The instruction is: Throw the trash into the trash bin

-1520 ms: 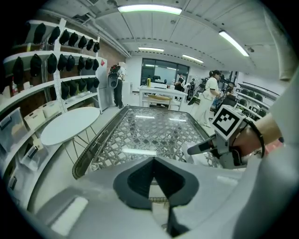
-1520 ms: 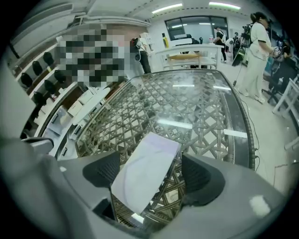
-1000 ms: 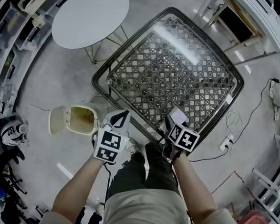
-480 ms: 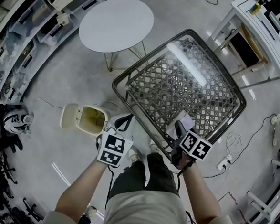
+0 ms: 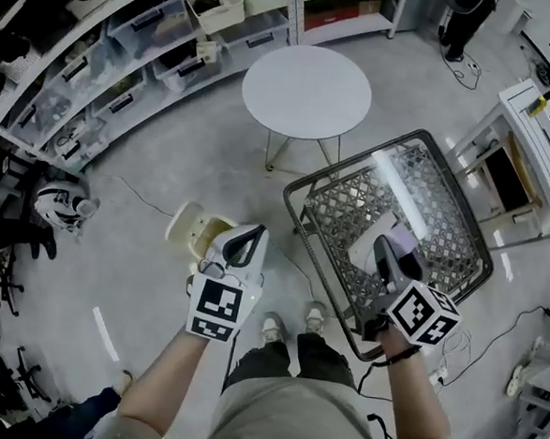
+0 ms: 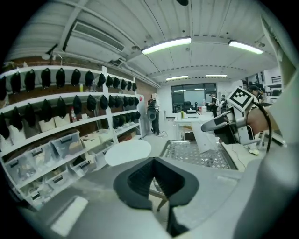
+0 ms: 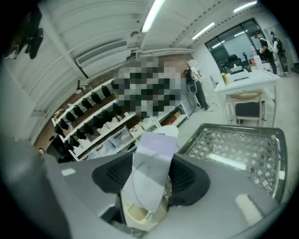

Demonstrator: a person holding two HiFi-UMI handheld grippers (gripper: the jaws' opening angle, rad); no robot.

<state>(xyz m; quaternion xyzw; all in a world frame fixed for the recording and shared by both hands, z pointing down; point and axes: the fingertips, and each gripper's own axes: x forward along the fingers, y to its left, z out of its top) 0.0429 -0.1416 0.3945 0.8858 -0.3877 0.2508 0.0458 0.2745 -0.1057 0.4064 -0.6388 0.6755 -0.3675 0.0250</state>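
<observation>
My right gripper [image 5: 392,257] is shut on a flat pale lilac carton [image 5: 401,240], held over the near edge of the wire basket [image 5: 463,218]; its jaws have just been closing on it. In the right gripper view the carton [image 7: 152,156] stands upright between the black pads [image 7: 186,179]. The cream trash bin [image 5: 199,234] sits on the floor with its lid open, just beyond my left gripper [image 5: 245,246]. The left gripper [image 6: 155,164] is shut with nothing in it. Its view shows the right gripper [image 6: 219,125] with the carton [image 6: 204,140] off to the right.
A round white table [image 5: 306,91] stands beyond the bin and basket. Shelves with storage boxes [image 5: 137,45] curve round the back left. A white desk [image 5: 544,139] is at the right. Cables [image 5: 453,353] lie on the floor, and the person's shoes [image 5: 272,328] are by the basket's corner.
Both grippers have risen, the right one lifting the carton from the basket. The head view has pulled back, so the bin, basket and table look smaller and shelves have come into view.
</observation>
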